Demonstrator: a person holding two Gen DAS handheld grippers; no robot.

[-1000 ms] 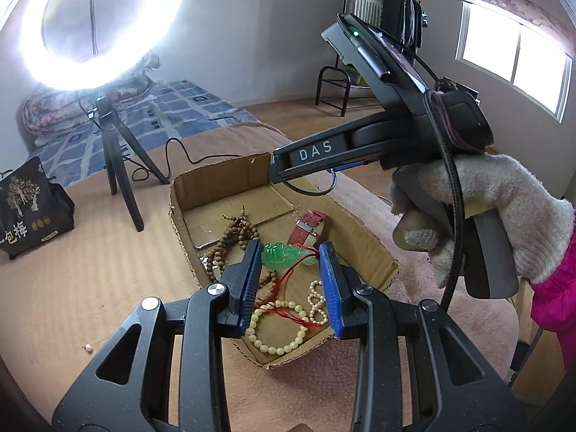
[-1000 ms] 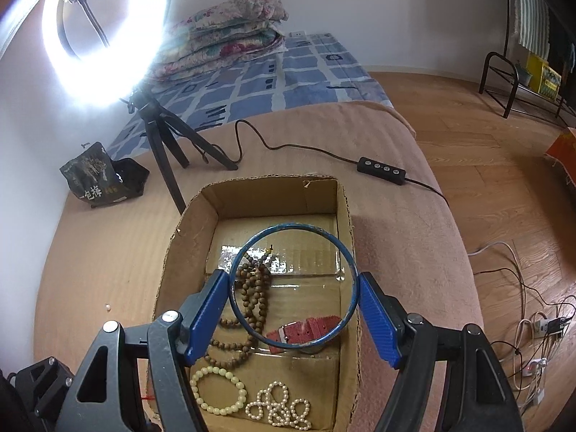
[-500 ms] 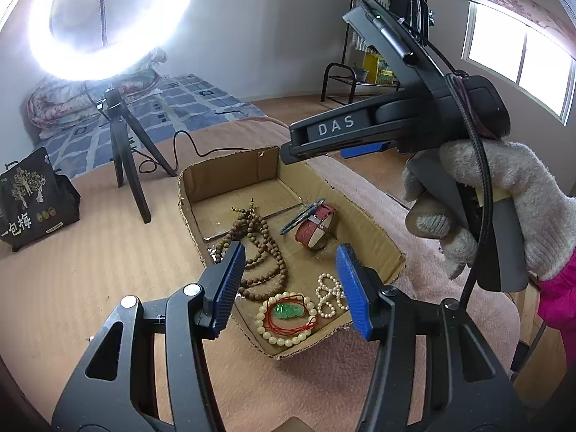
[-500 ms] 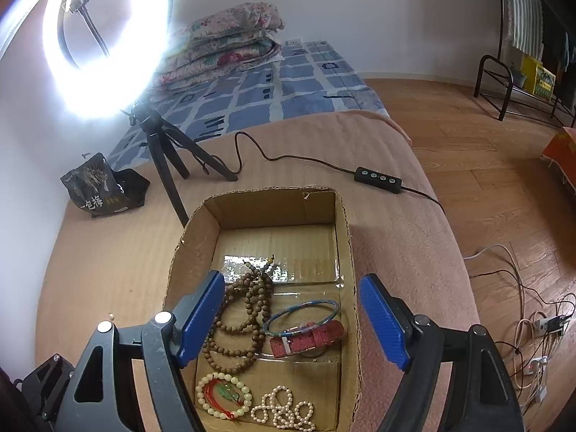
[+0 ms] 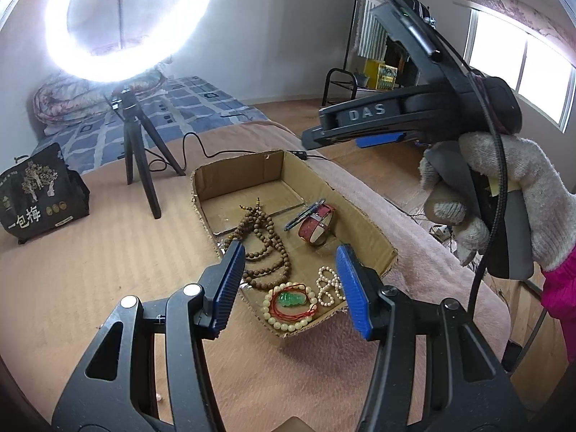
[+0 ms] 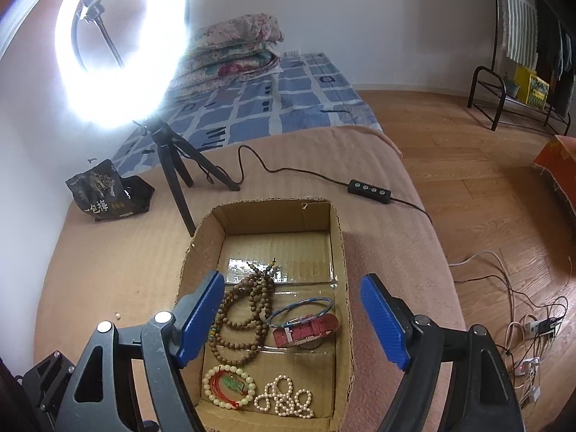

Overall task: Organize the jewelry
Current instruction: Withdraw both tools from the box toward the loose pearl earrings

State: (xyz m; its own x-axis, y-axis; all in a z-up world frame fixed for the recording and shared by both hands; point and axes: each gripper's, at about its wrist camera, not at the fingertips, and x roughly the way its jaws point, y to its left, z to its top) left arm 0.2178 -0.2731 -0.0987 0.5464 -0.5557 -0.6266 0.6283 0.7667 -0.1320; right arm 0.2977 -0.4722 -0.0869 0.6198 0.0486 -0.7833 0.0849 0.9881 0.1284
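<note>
A shallow cardboard box point(image 5: 363, 226) point(image 6: 340, 252) lies on the pink blanket. In it lie brown wooden beads point(image 5: 268, 248) point(image 6: 244, 309), a blue bangle point(image 5: 304, 212) point(image 6: 300, 311), a red strap point(image 5: 316, 223) point(image 6: 306, 329), a cream bead bracelet with a green pendant on red cord point(image 5: 289, 300) point(image 6: 228, 385) and pearl beads point(image 5: 329, 286) point(image 6: 284, 401). My left gripper point(image 5: 289, 289) is open and empty above the box's near end. My right gripper point(image 6: 293, 320) is open and empty above the box; it also shows in the left wrist view point(image 5: 381, 122).
A ring light on a black tripod point(image 5: 138, 151) point(image 6: 172, 165) stands behind the box. Its cable and inline switch point(image 6: 369, 190) run along the blanket. A black printed bag point(image 5: 37, 198) point(image 6: 104, 190) sits at the left. A small loose bead point(image 6: 117, 314) lies left of the box.
The left gripper opened and dropped the green pendant into the box; the right opened and dropped the blue bangle. Both grippers then pulled up and back from the box.
</note>
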